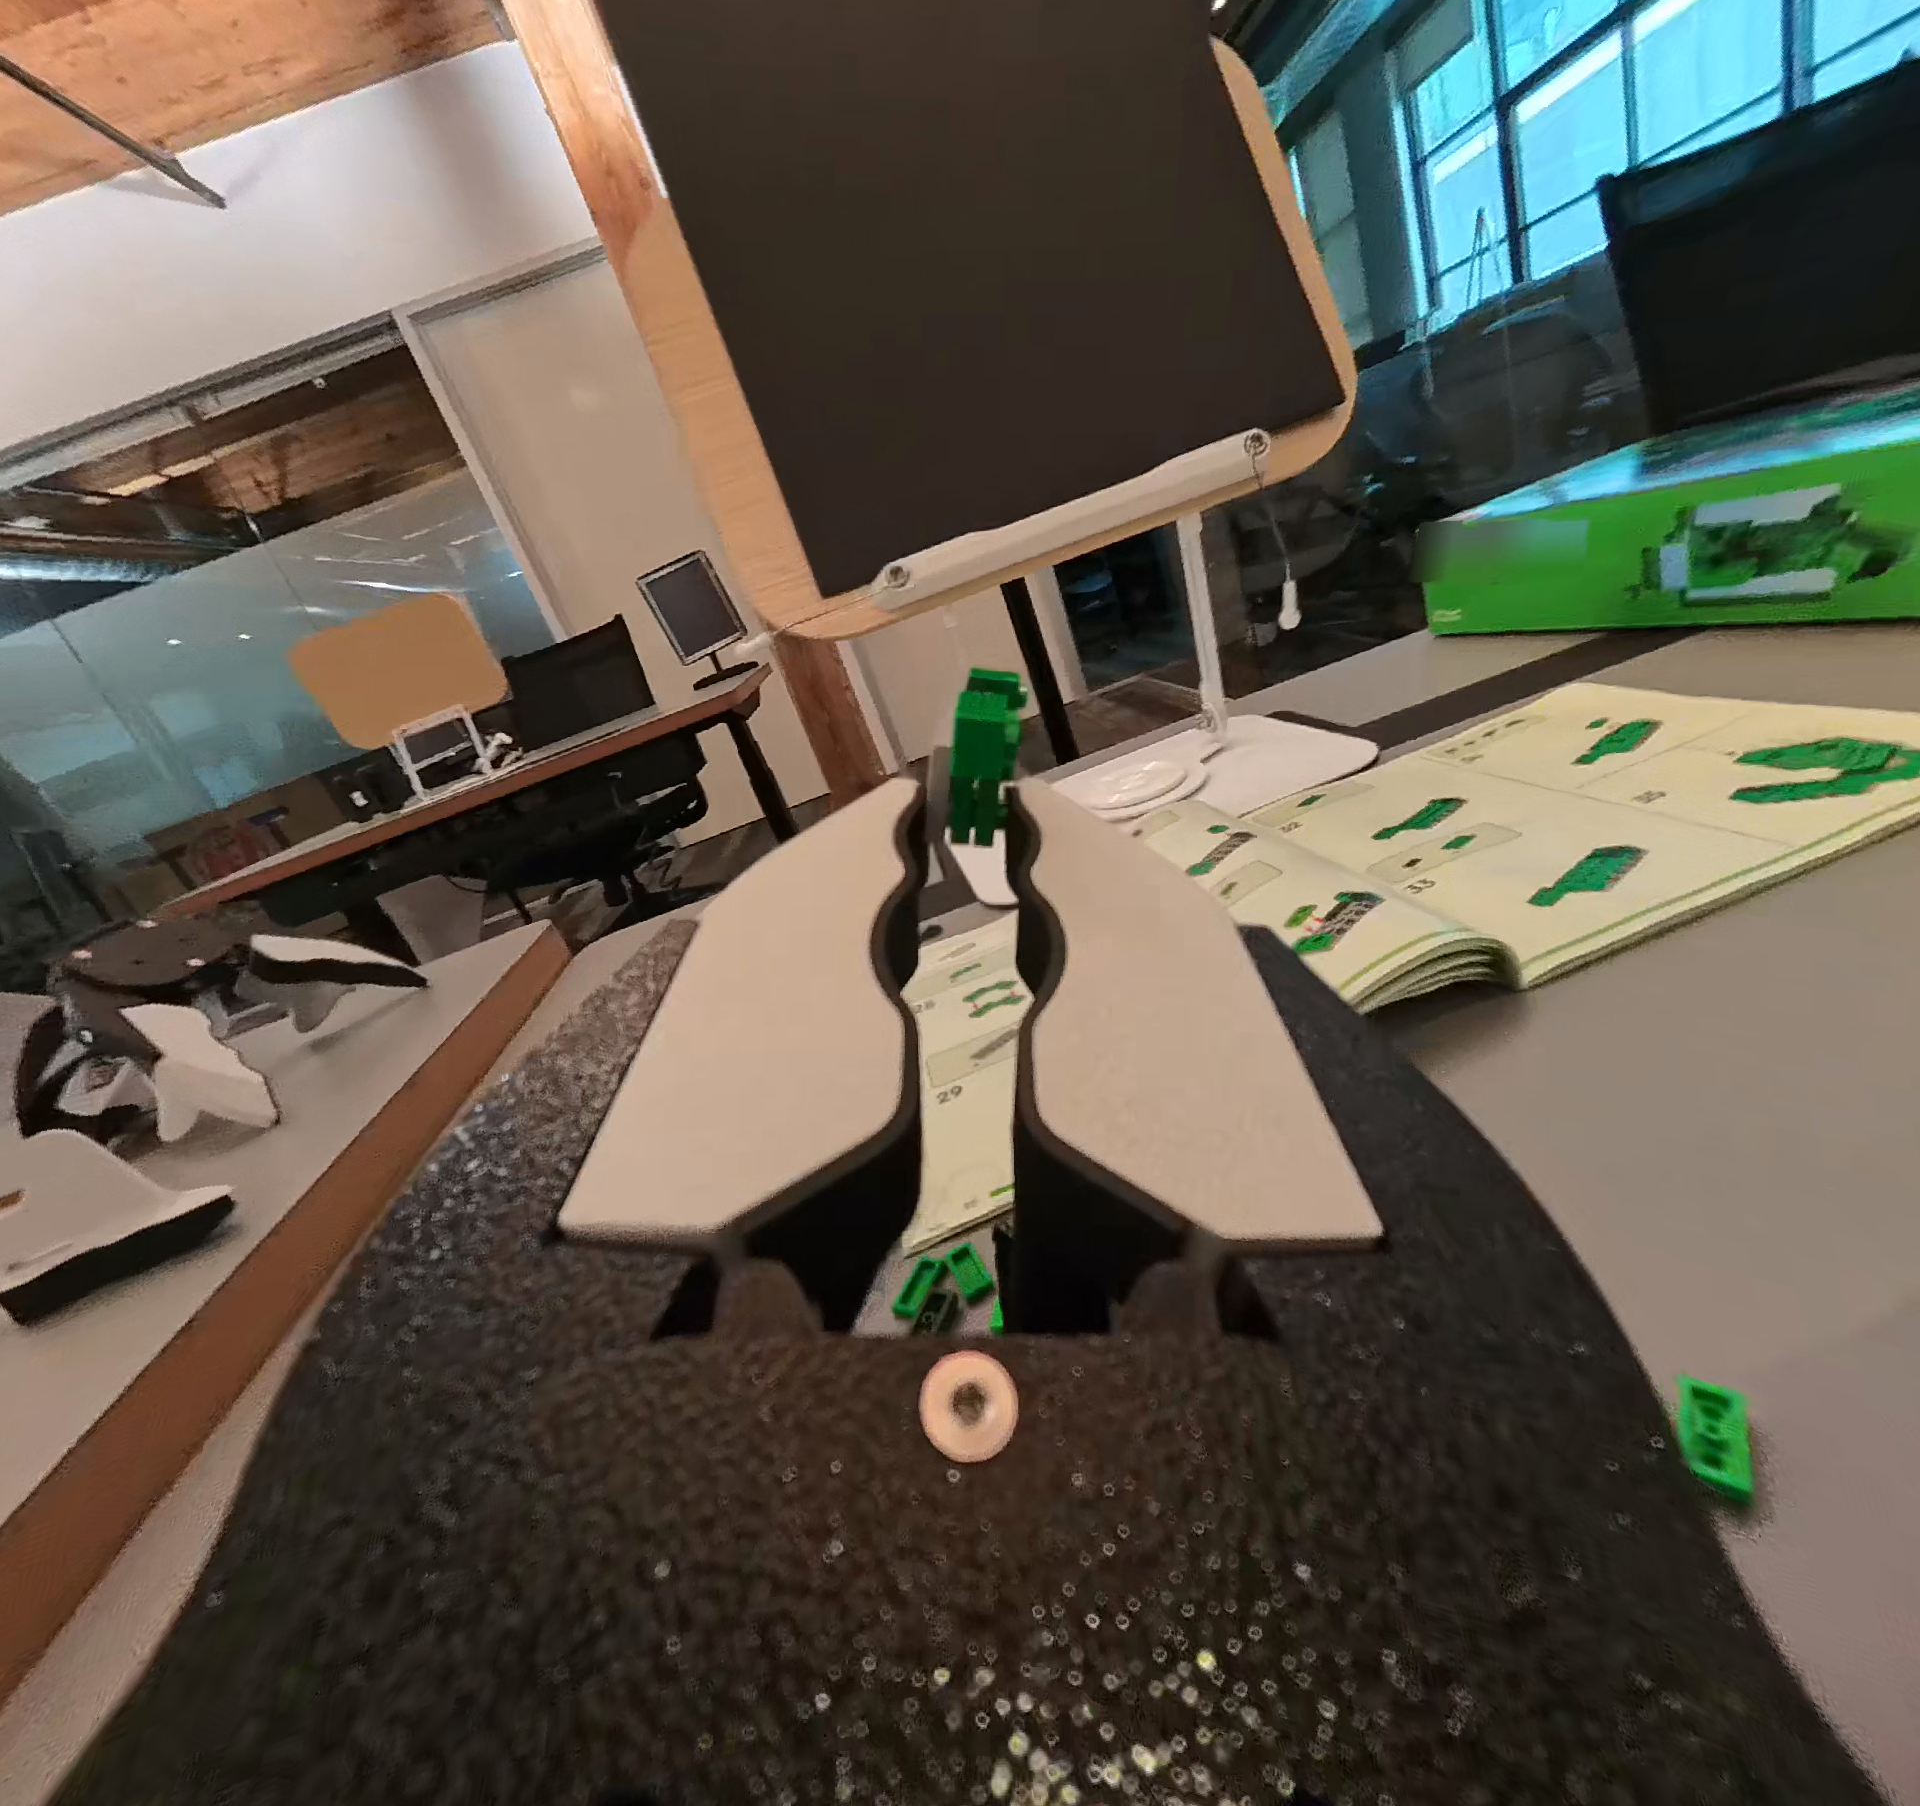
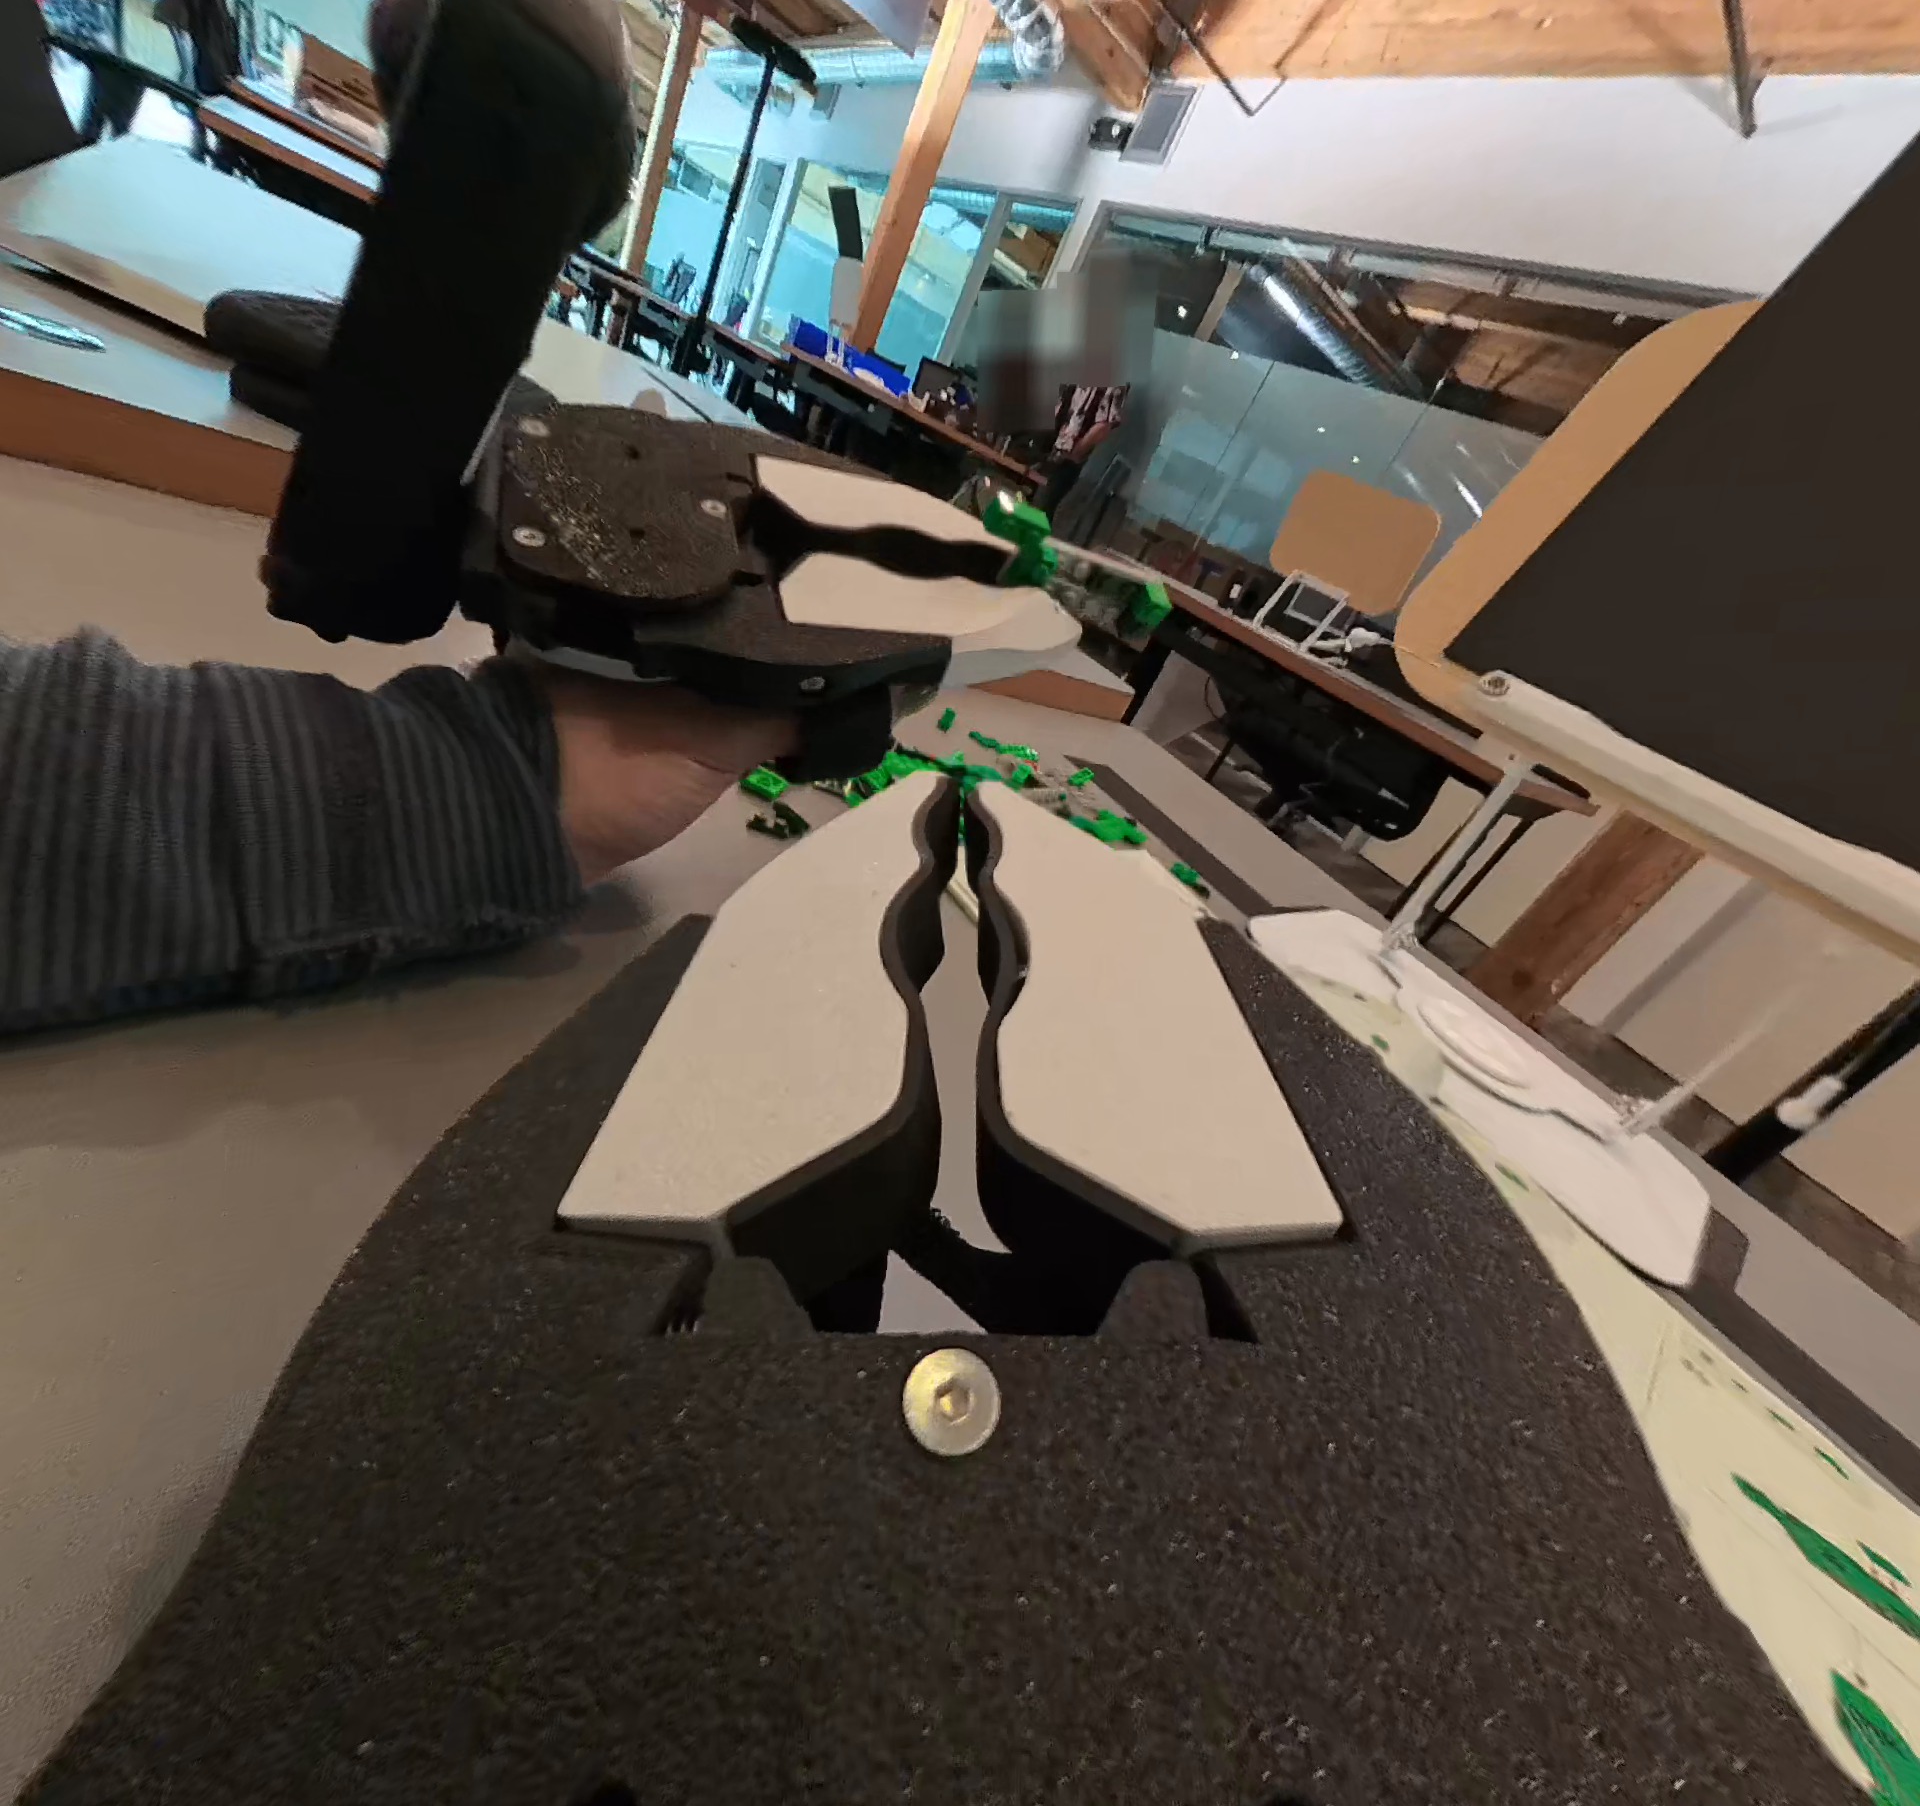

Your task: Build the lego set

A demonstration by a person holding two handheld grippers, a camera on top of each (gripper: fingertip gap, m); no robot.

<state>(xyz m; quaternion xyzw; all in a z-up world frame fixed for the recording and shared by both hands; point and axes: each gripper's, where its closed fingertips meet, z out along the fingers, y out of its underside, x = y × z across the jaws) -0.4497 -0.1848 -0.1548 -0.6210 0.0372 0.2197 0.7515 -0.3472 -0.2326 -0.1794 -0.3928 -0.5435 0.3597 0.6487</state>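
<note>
My left gripper (image 1: pixel 966 800) is shut on a small green lego build (image 1: pixel 985 748), which stands up out of its fingertips above the grey table (image 1: pixel 1662 1185). The right wrist view shows that gripper (image 2: pixel 1013 561) from the side, raised, with the green build (image 2: pixel 1023 535) pinched at its tips. My right gripper (image 2: pixel 962 800) is low over the table with its fingertips together; I see nothing between them. A scatter of loose green pieces (image 2: pixel 1112 826) lies just beyond its tips.
An open instruction booklet (image 1: pixel 1507 852) lies right of the left gripper, with a green box (image 1: pixel 1683 551) behind it. A dark board on a white stand (image 1: pixel 1268 759) rises ahead. Loose green pieces (image 1: pixel 1714 1434) lie nearby. Spare grippers (image 1: pixel 156 1029) rest at left. A sleeved hand (image 2: pixel 644 769) holds the left gripper. My hands' fingertips stand some 12 cm from each other.
</note>
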